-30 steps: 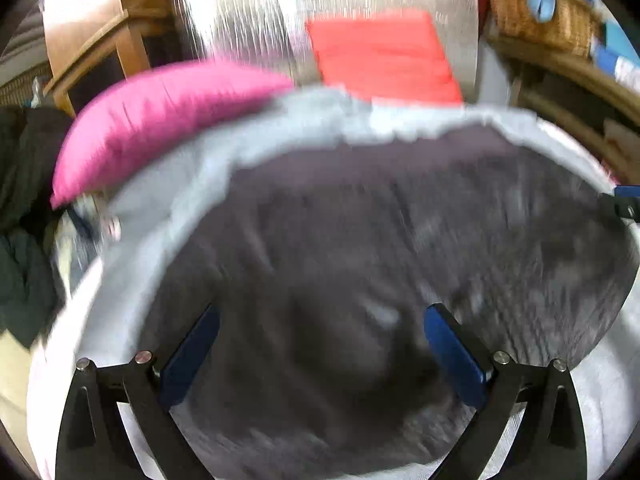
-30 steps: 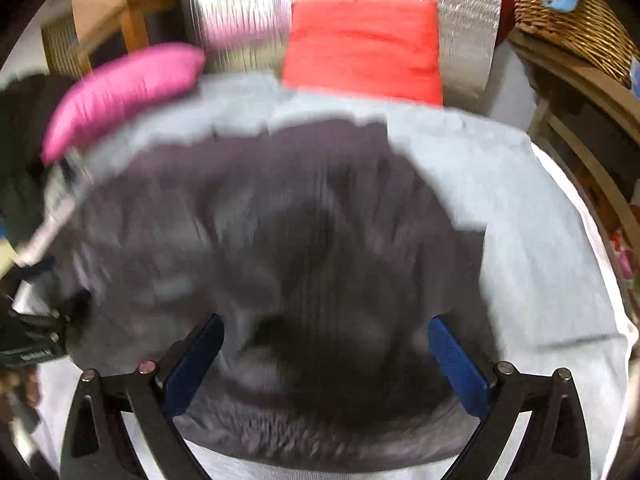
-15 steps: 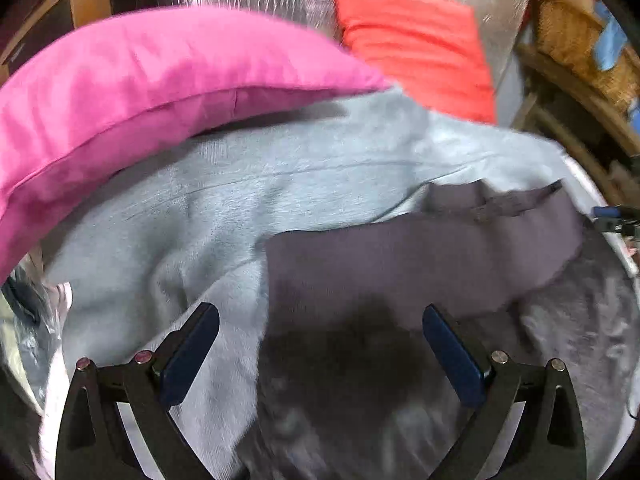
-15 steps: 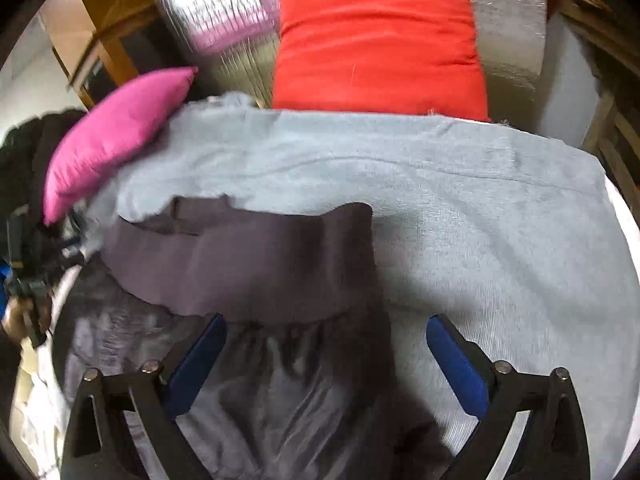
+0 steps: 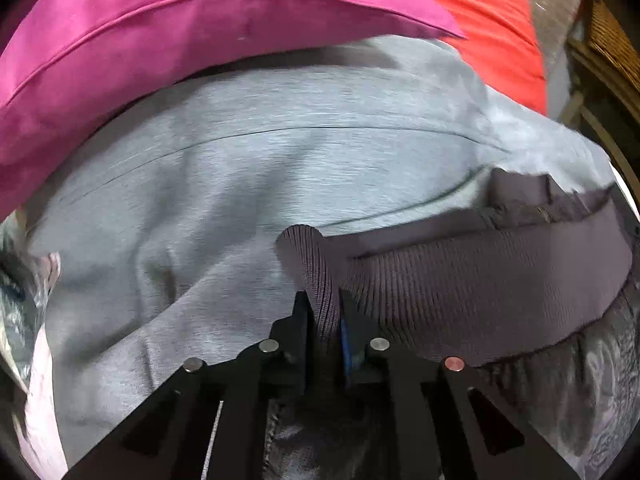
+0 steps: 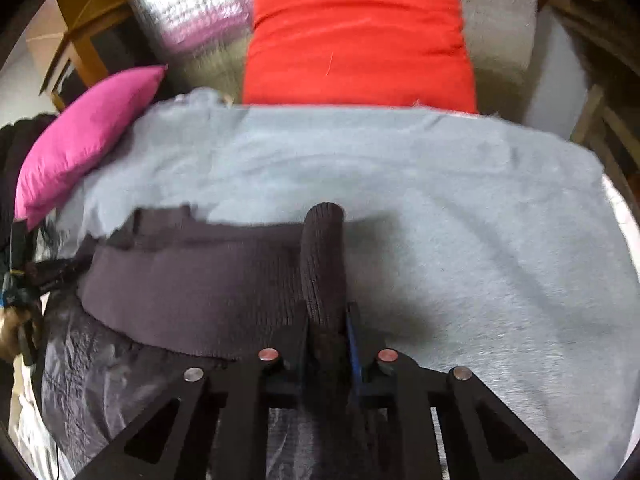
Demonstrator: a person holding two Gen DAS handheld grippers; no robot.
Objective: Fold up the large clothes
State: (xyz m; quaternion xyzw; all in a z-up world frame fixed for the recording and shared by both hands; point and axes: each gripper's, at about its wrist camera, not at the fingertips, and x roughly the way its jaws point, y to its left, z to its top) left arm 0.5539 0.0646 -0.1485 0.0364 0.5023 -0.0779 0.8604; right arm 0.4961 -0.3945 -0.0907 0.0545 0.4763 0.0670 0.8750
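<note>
Both claws — left [image 5: 324,308], right [image 6: 326,320] — pinched tight on the dark ribbed waistband [image 5: 480,276].

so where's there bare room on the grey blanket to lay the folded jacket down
Freest: the grey blanket between the red pillow and the jacket's ribbed hem, toward its right edge. Crowded on the left, where the pink pillow overlaps the blanket.

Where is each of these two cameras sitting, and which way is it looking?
Left wrist: rides the left gripper, looks down along its fingers at the dark jacket's ribbed hem pinched between them; only gripper shows.
Right wrist: rides the right gripper, same downward look, gripping the hem's other end.
Both share: hem, grey blanket, pink cushion, red cushion.
</note>
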